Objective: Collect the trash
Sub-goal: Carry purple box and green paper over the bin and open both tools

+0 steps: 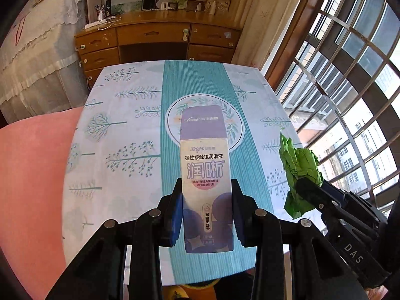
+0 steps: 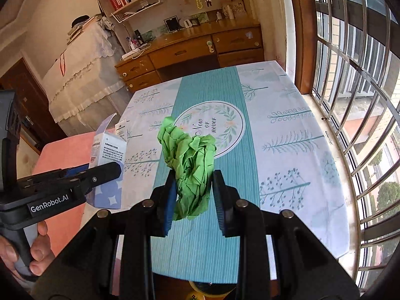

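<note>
Table (image 2: 287,150) under you lies bare; window bars (image 2: 350,80) hem your right (desk (image 2: 190,50) beyond the far edge).

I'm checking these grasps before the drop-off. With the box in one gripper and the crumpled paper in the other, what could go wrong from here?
1. The left gripper pinches only the lower part of the tall box; its long free end could swing or slip out.
2. The right gripper squeezes soft crumpled green paper, which may compress and work loose.
3. The box's top flap stands open and could snag.
</note>
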Action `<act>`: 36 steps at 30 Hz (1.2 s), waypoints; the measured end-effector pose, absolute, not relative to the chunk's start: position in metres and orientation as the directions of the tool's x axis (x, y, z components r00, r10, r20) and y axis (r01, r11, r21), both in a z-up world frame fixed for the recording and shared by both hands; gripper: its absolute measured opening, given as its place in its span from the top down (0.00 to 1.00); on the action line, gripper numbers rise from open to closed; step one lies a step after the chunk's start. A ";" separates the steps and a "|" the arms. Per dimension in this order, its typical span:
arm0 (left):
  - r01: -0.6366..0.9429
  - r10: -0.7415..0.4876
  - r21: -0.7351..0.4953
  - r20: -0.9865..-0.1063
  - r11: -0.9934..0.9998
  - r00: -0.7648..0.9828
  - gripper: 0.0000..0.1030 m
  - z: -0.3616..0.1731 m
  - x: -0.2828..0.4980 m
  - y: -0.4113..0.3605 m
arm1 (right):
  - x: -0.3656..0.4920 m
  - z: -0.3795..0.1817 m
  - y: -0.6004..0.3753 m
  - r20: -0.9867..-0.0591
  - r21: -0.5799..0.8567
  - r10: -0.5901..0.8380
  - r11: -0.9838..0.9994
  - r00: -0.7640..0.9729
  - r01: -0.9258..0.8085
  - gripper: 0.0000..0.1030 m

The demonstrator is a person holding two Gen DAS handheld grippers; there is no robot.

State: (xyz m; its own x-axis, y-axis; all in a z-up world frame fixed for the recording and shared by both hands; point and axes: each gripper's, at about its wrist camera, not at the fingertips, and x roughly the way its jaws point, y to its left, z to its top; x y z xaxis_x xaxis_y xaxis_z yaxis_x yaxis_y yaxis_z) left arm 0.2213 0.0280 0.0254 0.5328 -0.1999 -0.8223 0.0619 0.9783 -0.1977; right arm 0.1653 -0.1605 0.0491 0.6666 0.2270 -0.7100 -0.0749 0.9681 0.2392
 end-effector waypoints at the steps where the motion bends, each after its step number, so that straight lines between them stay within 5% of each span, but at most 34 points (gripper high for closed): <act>1: 0.067 -0.202 -0.197 -0.820 0.978 0.536 0.67 0.027 0.206 0.037 | 0.149 0.053 -0.151 -0.707 0.236 0.223 0.969 0.671 -0.073 0.76; 12: 0.127 -0.223 -0.184 -0.827 0.975 0.516 0.67 0.015 0.077 0.095 | 0.011 0.072 -0.075 -0.717 0.192 0.199 0.978 0.668 -0.084 0.76; 22: 0.130 -0.224 -0.184 -0.848 0.974 0.480 0.67 -0.005 0.021 0.084 | -0.023 0.057 -0.076 -0.771 0.175 0.208 0.978 0.602 -0.113 0.76; 36: 0.105 -0.155 -0.127 -0.934 0.986 0.322 0.67 -0.126 0.003 0.002 | -0.026 -0.089 -0.128 -0.891 0.266 0.277 0.960 0.358 -0.081 0.76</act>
State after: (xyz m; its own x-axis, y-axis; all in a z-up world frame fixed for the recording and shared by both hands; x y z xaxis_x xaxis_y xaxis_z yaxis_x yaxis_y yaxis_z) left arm 0.0034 0.0020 -0.1257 0.3221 -0.1547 -0.9340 0.1046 0.9863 -0.1273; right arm -0.0260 -0.1284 -0.0893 0.3581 0.2774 -0.8915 -0.0809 0.9605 0.2664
